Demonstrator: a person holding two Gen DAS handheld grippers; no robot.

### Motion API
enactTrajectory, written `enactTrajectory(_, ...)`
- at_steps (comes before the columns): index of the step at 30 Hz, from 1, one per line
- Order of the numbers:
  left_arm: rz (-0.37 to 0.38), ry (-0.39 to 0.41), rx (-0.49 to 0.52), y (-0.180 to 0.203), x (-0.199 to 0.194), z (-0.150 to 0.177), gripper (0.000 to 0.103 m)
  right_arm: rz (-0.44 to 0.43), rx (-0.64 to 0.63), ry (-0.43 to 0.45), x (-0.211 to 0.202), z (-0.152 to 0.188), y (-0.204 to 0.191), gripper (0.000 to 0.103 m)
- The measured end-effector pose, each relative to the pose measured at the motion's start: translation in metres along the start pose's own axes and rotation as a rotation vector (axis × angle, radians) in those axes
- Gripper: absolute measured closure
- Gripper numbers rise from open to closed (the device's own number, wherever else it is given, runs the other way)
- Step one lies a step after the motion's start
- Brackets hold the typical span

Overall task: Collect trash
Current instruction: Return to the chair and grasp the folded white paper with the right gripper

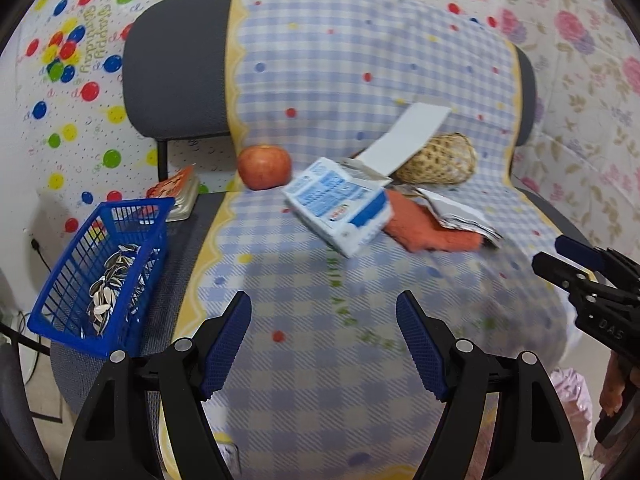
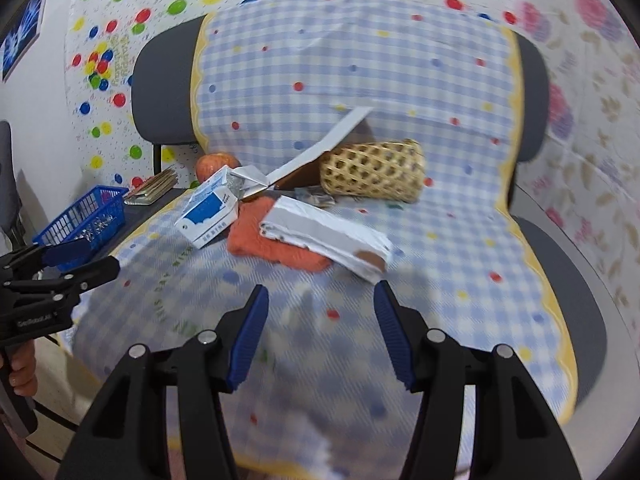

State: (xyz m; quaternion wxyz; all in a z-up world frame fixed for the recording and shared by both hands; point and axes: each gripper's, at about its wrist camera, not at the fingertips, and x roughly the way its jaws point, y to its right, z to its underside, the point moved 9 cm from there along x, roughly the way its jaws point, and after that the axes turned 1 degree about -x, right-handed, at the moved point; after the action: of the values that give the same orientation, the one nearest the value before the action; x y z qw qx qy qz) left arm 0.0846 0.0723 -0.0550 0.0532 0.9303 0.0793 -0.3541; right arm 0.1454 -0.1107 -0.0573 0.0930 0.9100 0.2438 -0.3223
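On the chair seat (image 1: pixel 172 312), over its checked cloth (image 1: pixel 320 344), a milk carton (image 1: pixel 340 206) lies tipped near the middle, touching an orange cloth (image 2: pixel 276 246) that carries a crumpled paper box (image 2: pixel 328 240). At the seat's left edge stands a blue basket (image 1: pixel 100 272) of seed shells (image 1: pixel 112 280). Both the left gripper (image 1: pixel 324 344) and the right gripper (image 2: pixel 320 334) hang with jaws spread, holding nothing.

The left gripper (image 1: pixel 324 344) hovers with jaws spread wide, holding nothing. The right gripper (image 2: pixel 320 336) likewise gapes, empty.
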Motion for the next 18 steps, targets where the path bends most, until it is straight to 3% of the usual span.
enactTrajectory(2, -0.008, -0.001, -0.012, -0.006, 0.007, -0.004, 0.028, -0.008, -0.038, -0.012, 0.016, -0.006, -0.004, 0.062)
enactTrajectory(12, 0.004, -0.031, -0.014, -0.006, 0.034, -0.015, 0.028, 0.031, -0.253, -0.086, 0.078, -0.021, -0.024, 0.061)
enactTrajectory(18, 0.008, -0.043, -0.019, -0.006, 0.039, -0.013, 0.028, 0.060, -0.334, -0.074, 0.097, -0.031, -0.031, 0.061)
